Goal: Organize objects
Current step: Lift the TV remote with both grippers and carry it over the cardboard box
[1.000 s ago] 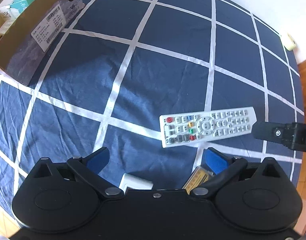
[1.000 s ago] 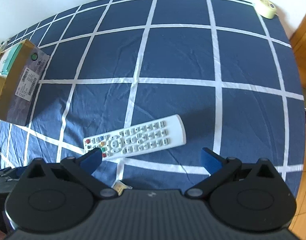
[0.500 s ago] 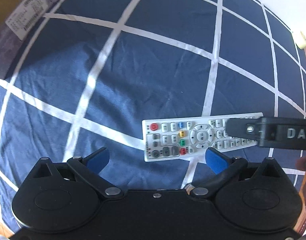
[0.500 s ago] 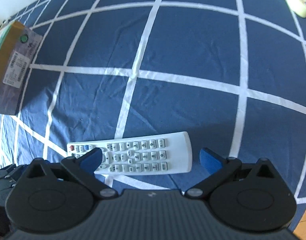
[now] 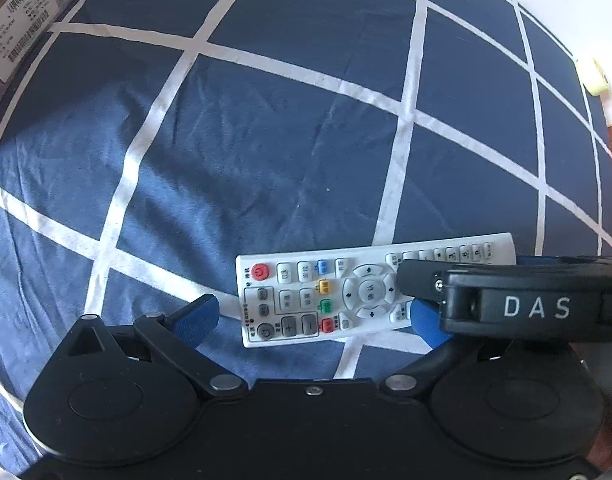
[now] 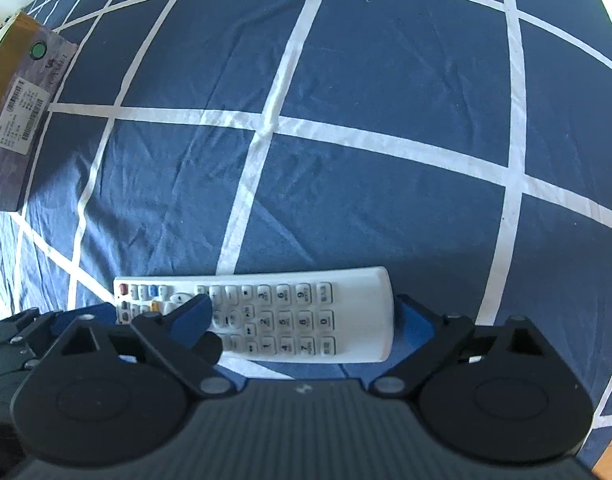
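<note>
Closest to us, our right hand-held gripper (image 6: 300, 316) points steeply down with its blue pads either side of the number-key half of a white remote control (image 6: 266, 316). The jaws have just been closing with the remote between them; one pad sits just beside the rounded end, the other lies over the keys, and we cannot tell whether either presses on it. Our left hand-held gripper (image 5: 310, 316) stands open over the remote's other half, the end with the red power button, one pad just beside that short end. The remote lies flat, keys up, on a dark blue bedsheet (image 6: 366, 80) with a white grid. Farther out, ahead and to the left of both grippers, sits a brown cardboard box (image 6: 20, 112) with a barcode label. Farthest away, ahead and to the right near the sheet's edge, lies a pale roll of tape (image 5: 594, 76)
</note>
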`<state>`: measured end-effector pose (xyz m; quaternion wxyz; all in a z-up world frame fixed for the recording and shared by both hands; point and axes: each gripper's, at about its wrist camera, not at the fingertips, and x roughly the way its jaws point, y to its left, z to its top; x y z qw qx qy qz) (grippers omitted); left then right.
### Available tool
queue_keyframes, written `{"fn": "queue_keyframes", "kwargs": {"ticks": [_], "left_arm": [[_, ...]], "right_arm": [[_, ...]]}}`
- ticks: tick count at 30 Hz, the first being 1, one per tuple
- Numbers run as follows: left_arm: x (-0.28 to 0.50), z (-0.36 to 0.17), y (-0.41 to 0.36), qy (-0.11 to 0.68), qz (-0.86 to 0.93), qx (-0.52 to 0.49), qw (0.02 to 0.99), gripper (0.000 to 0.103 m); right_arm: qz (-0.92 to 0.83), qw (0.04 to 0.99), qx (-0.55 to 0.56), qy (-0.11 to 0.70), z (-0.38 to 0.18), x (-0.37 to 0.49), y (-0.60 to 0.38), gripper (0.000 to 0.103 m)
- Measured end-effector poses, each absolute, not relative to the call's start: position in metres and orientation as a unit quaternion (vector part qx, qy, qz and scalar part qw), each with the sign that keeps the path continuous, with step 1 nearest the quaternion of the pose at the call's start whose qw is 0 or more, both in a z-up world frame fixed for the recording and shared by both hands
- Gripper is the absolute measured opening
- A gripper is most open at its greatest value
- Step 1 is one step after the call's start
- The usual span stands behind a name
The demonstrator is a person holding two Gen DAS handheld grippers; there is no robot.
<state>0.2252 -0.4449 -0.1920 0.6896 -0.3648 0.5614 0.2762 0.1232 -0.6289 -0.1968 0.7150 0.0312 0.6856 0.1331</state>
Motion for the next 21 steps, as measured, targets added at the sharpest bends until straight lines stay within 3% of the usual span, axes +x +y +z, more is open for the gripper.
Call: {"fn": "queue_keyframes", "kwargs": {"ticks": [21], "left_arm": [[0.2279,-0.1917,-0.4471,0.565,0.259,-0.376,0.687,0.095]], "right_arm": [[0.137,0.714,0.031,0.686,-0.1948,0.1212,-0.6280,0.094]]}}
